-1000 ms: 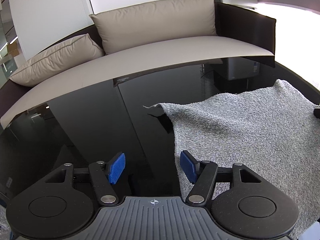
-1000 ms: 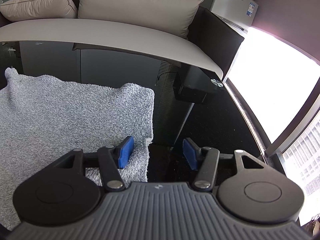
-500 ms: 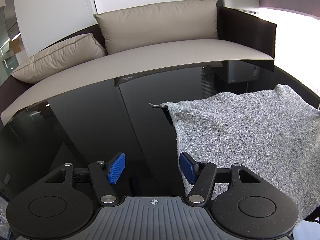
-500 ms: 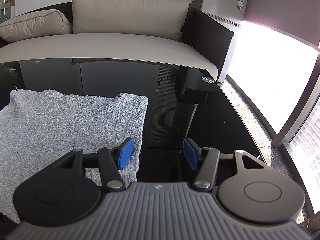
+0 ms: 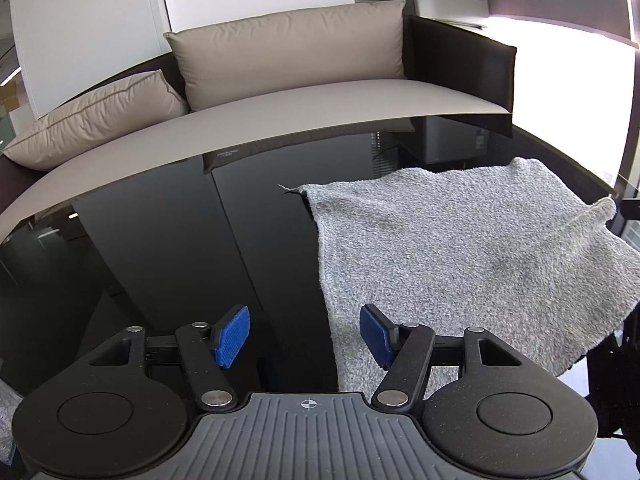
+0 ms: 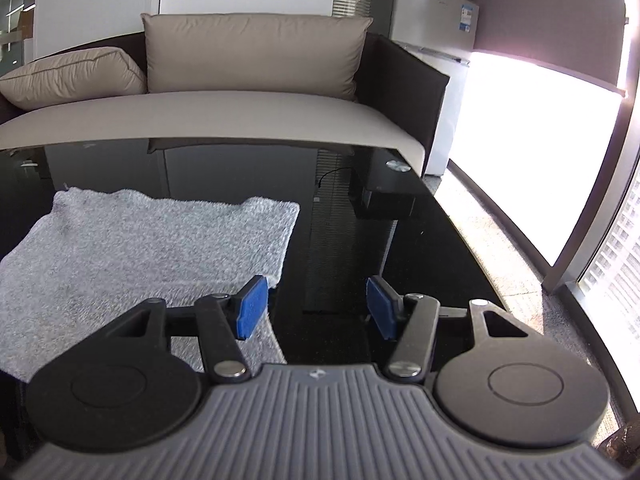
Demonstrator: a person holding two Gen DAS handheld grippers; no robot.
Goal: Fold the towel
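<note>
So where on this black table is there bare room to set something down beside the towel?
The glossy black table is bare left of the grey fluffy towel, up to the beige sofa seat. Another bare strip runs right of the towel toward the window-side table edge. The towel itself fills the middle, and its near right edge overhangs the table.

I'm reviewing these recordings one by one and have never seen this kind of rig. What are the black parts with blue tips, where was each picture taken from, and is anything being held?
There is no robot: a person holds a two-finger gripper in each hand, each with a fisheye camera looking forward along its fingers. One picture is the left gripper, the other the right gripper. The blue pieces are the pads. A grey towel lies spread on a glossy black table, its near right corner turned over. Each gripper sits at a near side edge of the towel, open, gripping nothing. Behind stand a beige sofa and a small fridge.
</note>
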